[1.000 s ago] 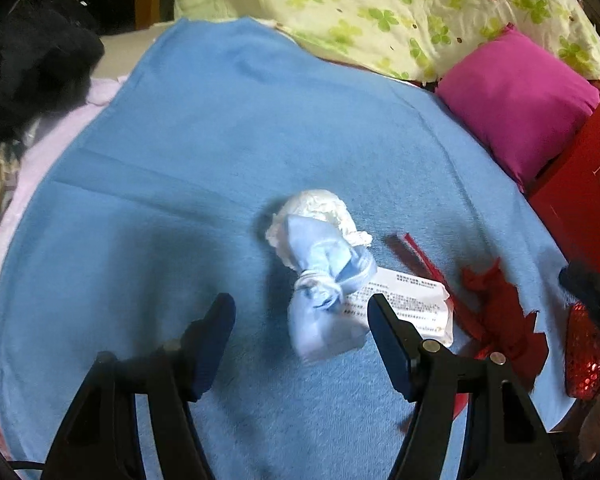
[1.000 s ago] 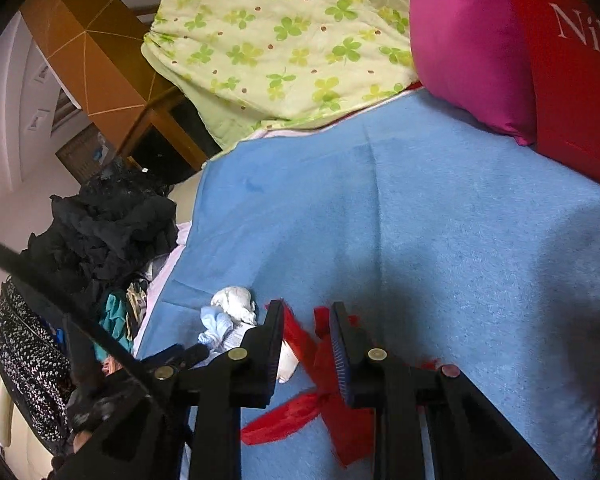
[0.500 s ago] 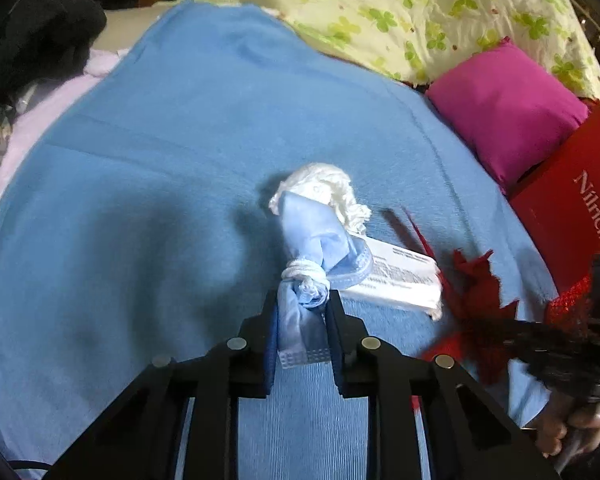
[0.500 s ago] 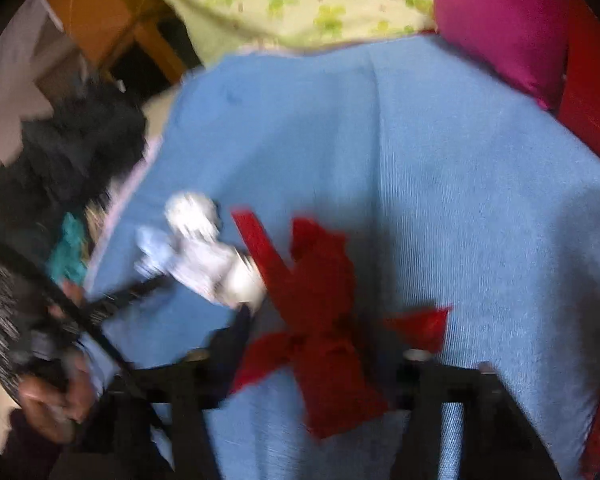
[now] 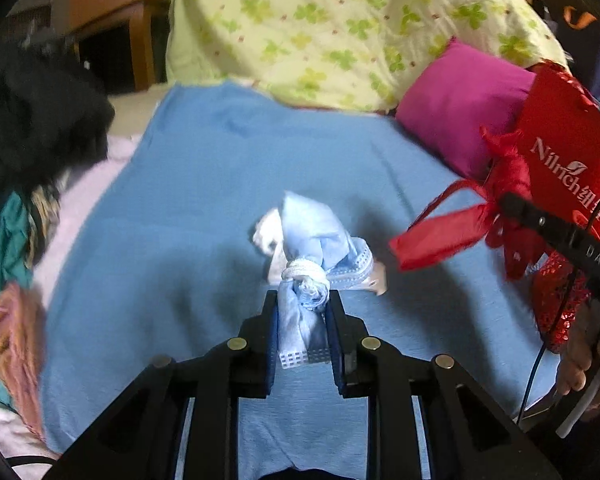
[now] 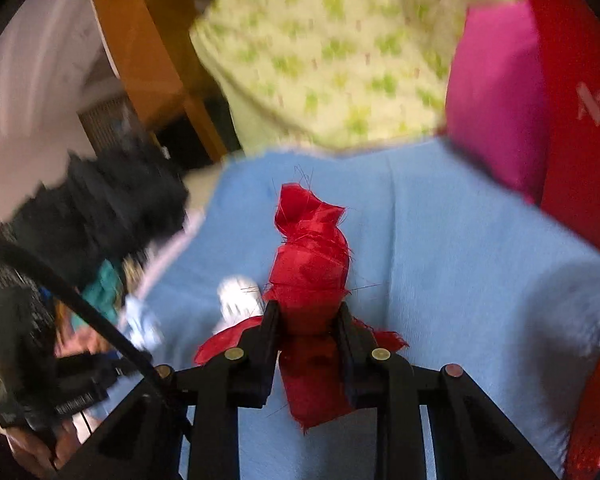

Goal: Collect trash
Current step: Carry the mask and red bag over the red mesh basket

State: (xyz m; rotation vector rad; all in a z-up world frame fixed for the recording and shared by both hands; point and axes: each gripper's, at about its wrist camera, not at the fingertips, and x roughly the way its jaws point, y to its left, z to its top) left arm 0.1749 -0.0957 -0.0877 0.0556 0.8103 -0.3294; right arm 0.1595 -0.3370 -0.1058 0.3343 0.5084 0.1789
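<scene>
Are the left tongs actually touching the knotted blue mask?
Touching. The left wrist view shows the left tongs shut on the blue mask, both fingers pressed against its tail, no gap.

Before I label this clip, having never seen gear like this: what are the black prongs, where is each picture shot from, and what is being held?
They are handheld grabbers, one per hand, each carrying a camera looking along its two prongs. In the left view, the left gripper is shut on a knotted blue face mask, a white tissue bundled with it, above the blue blanket. In the right view, the right gripper is shut on a red ribbon scrap. A pink pillow and red bag lie behind.
</scene>
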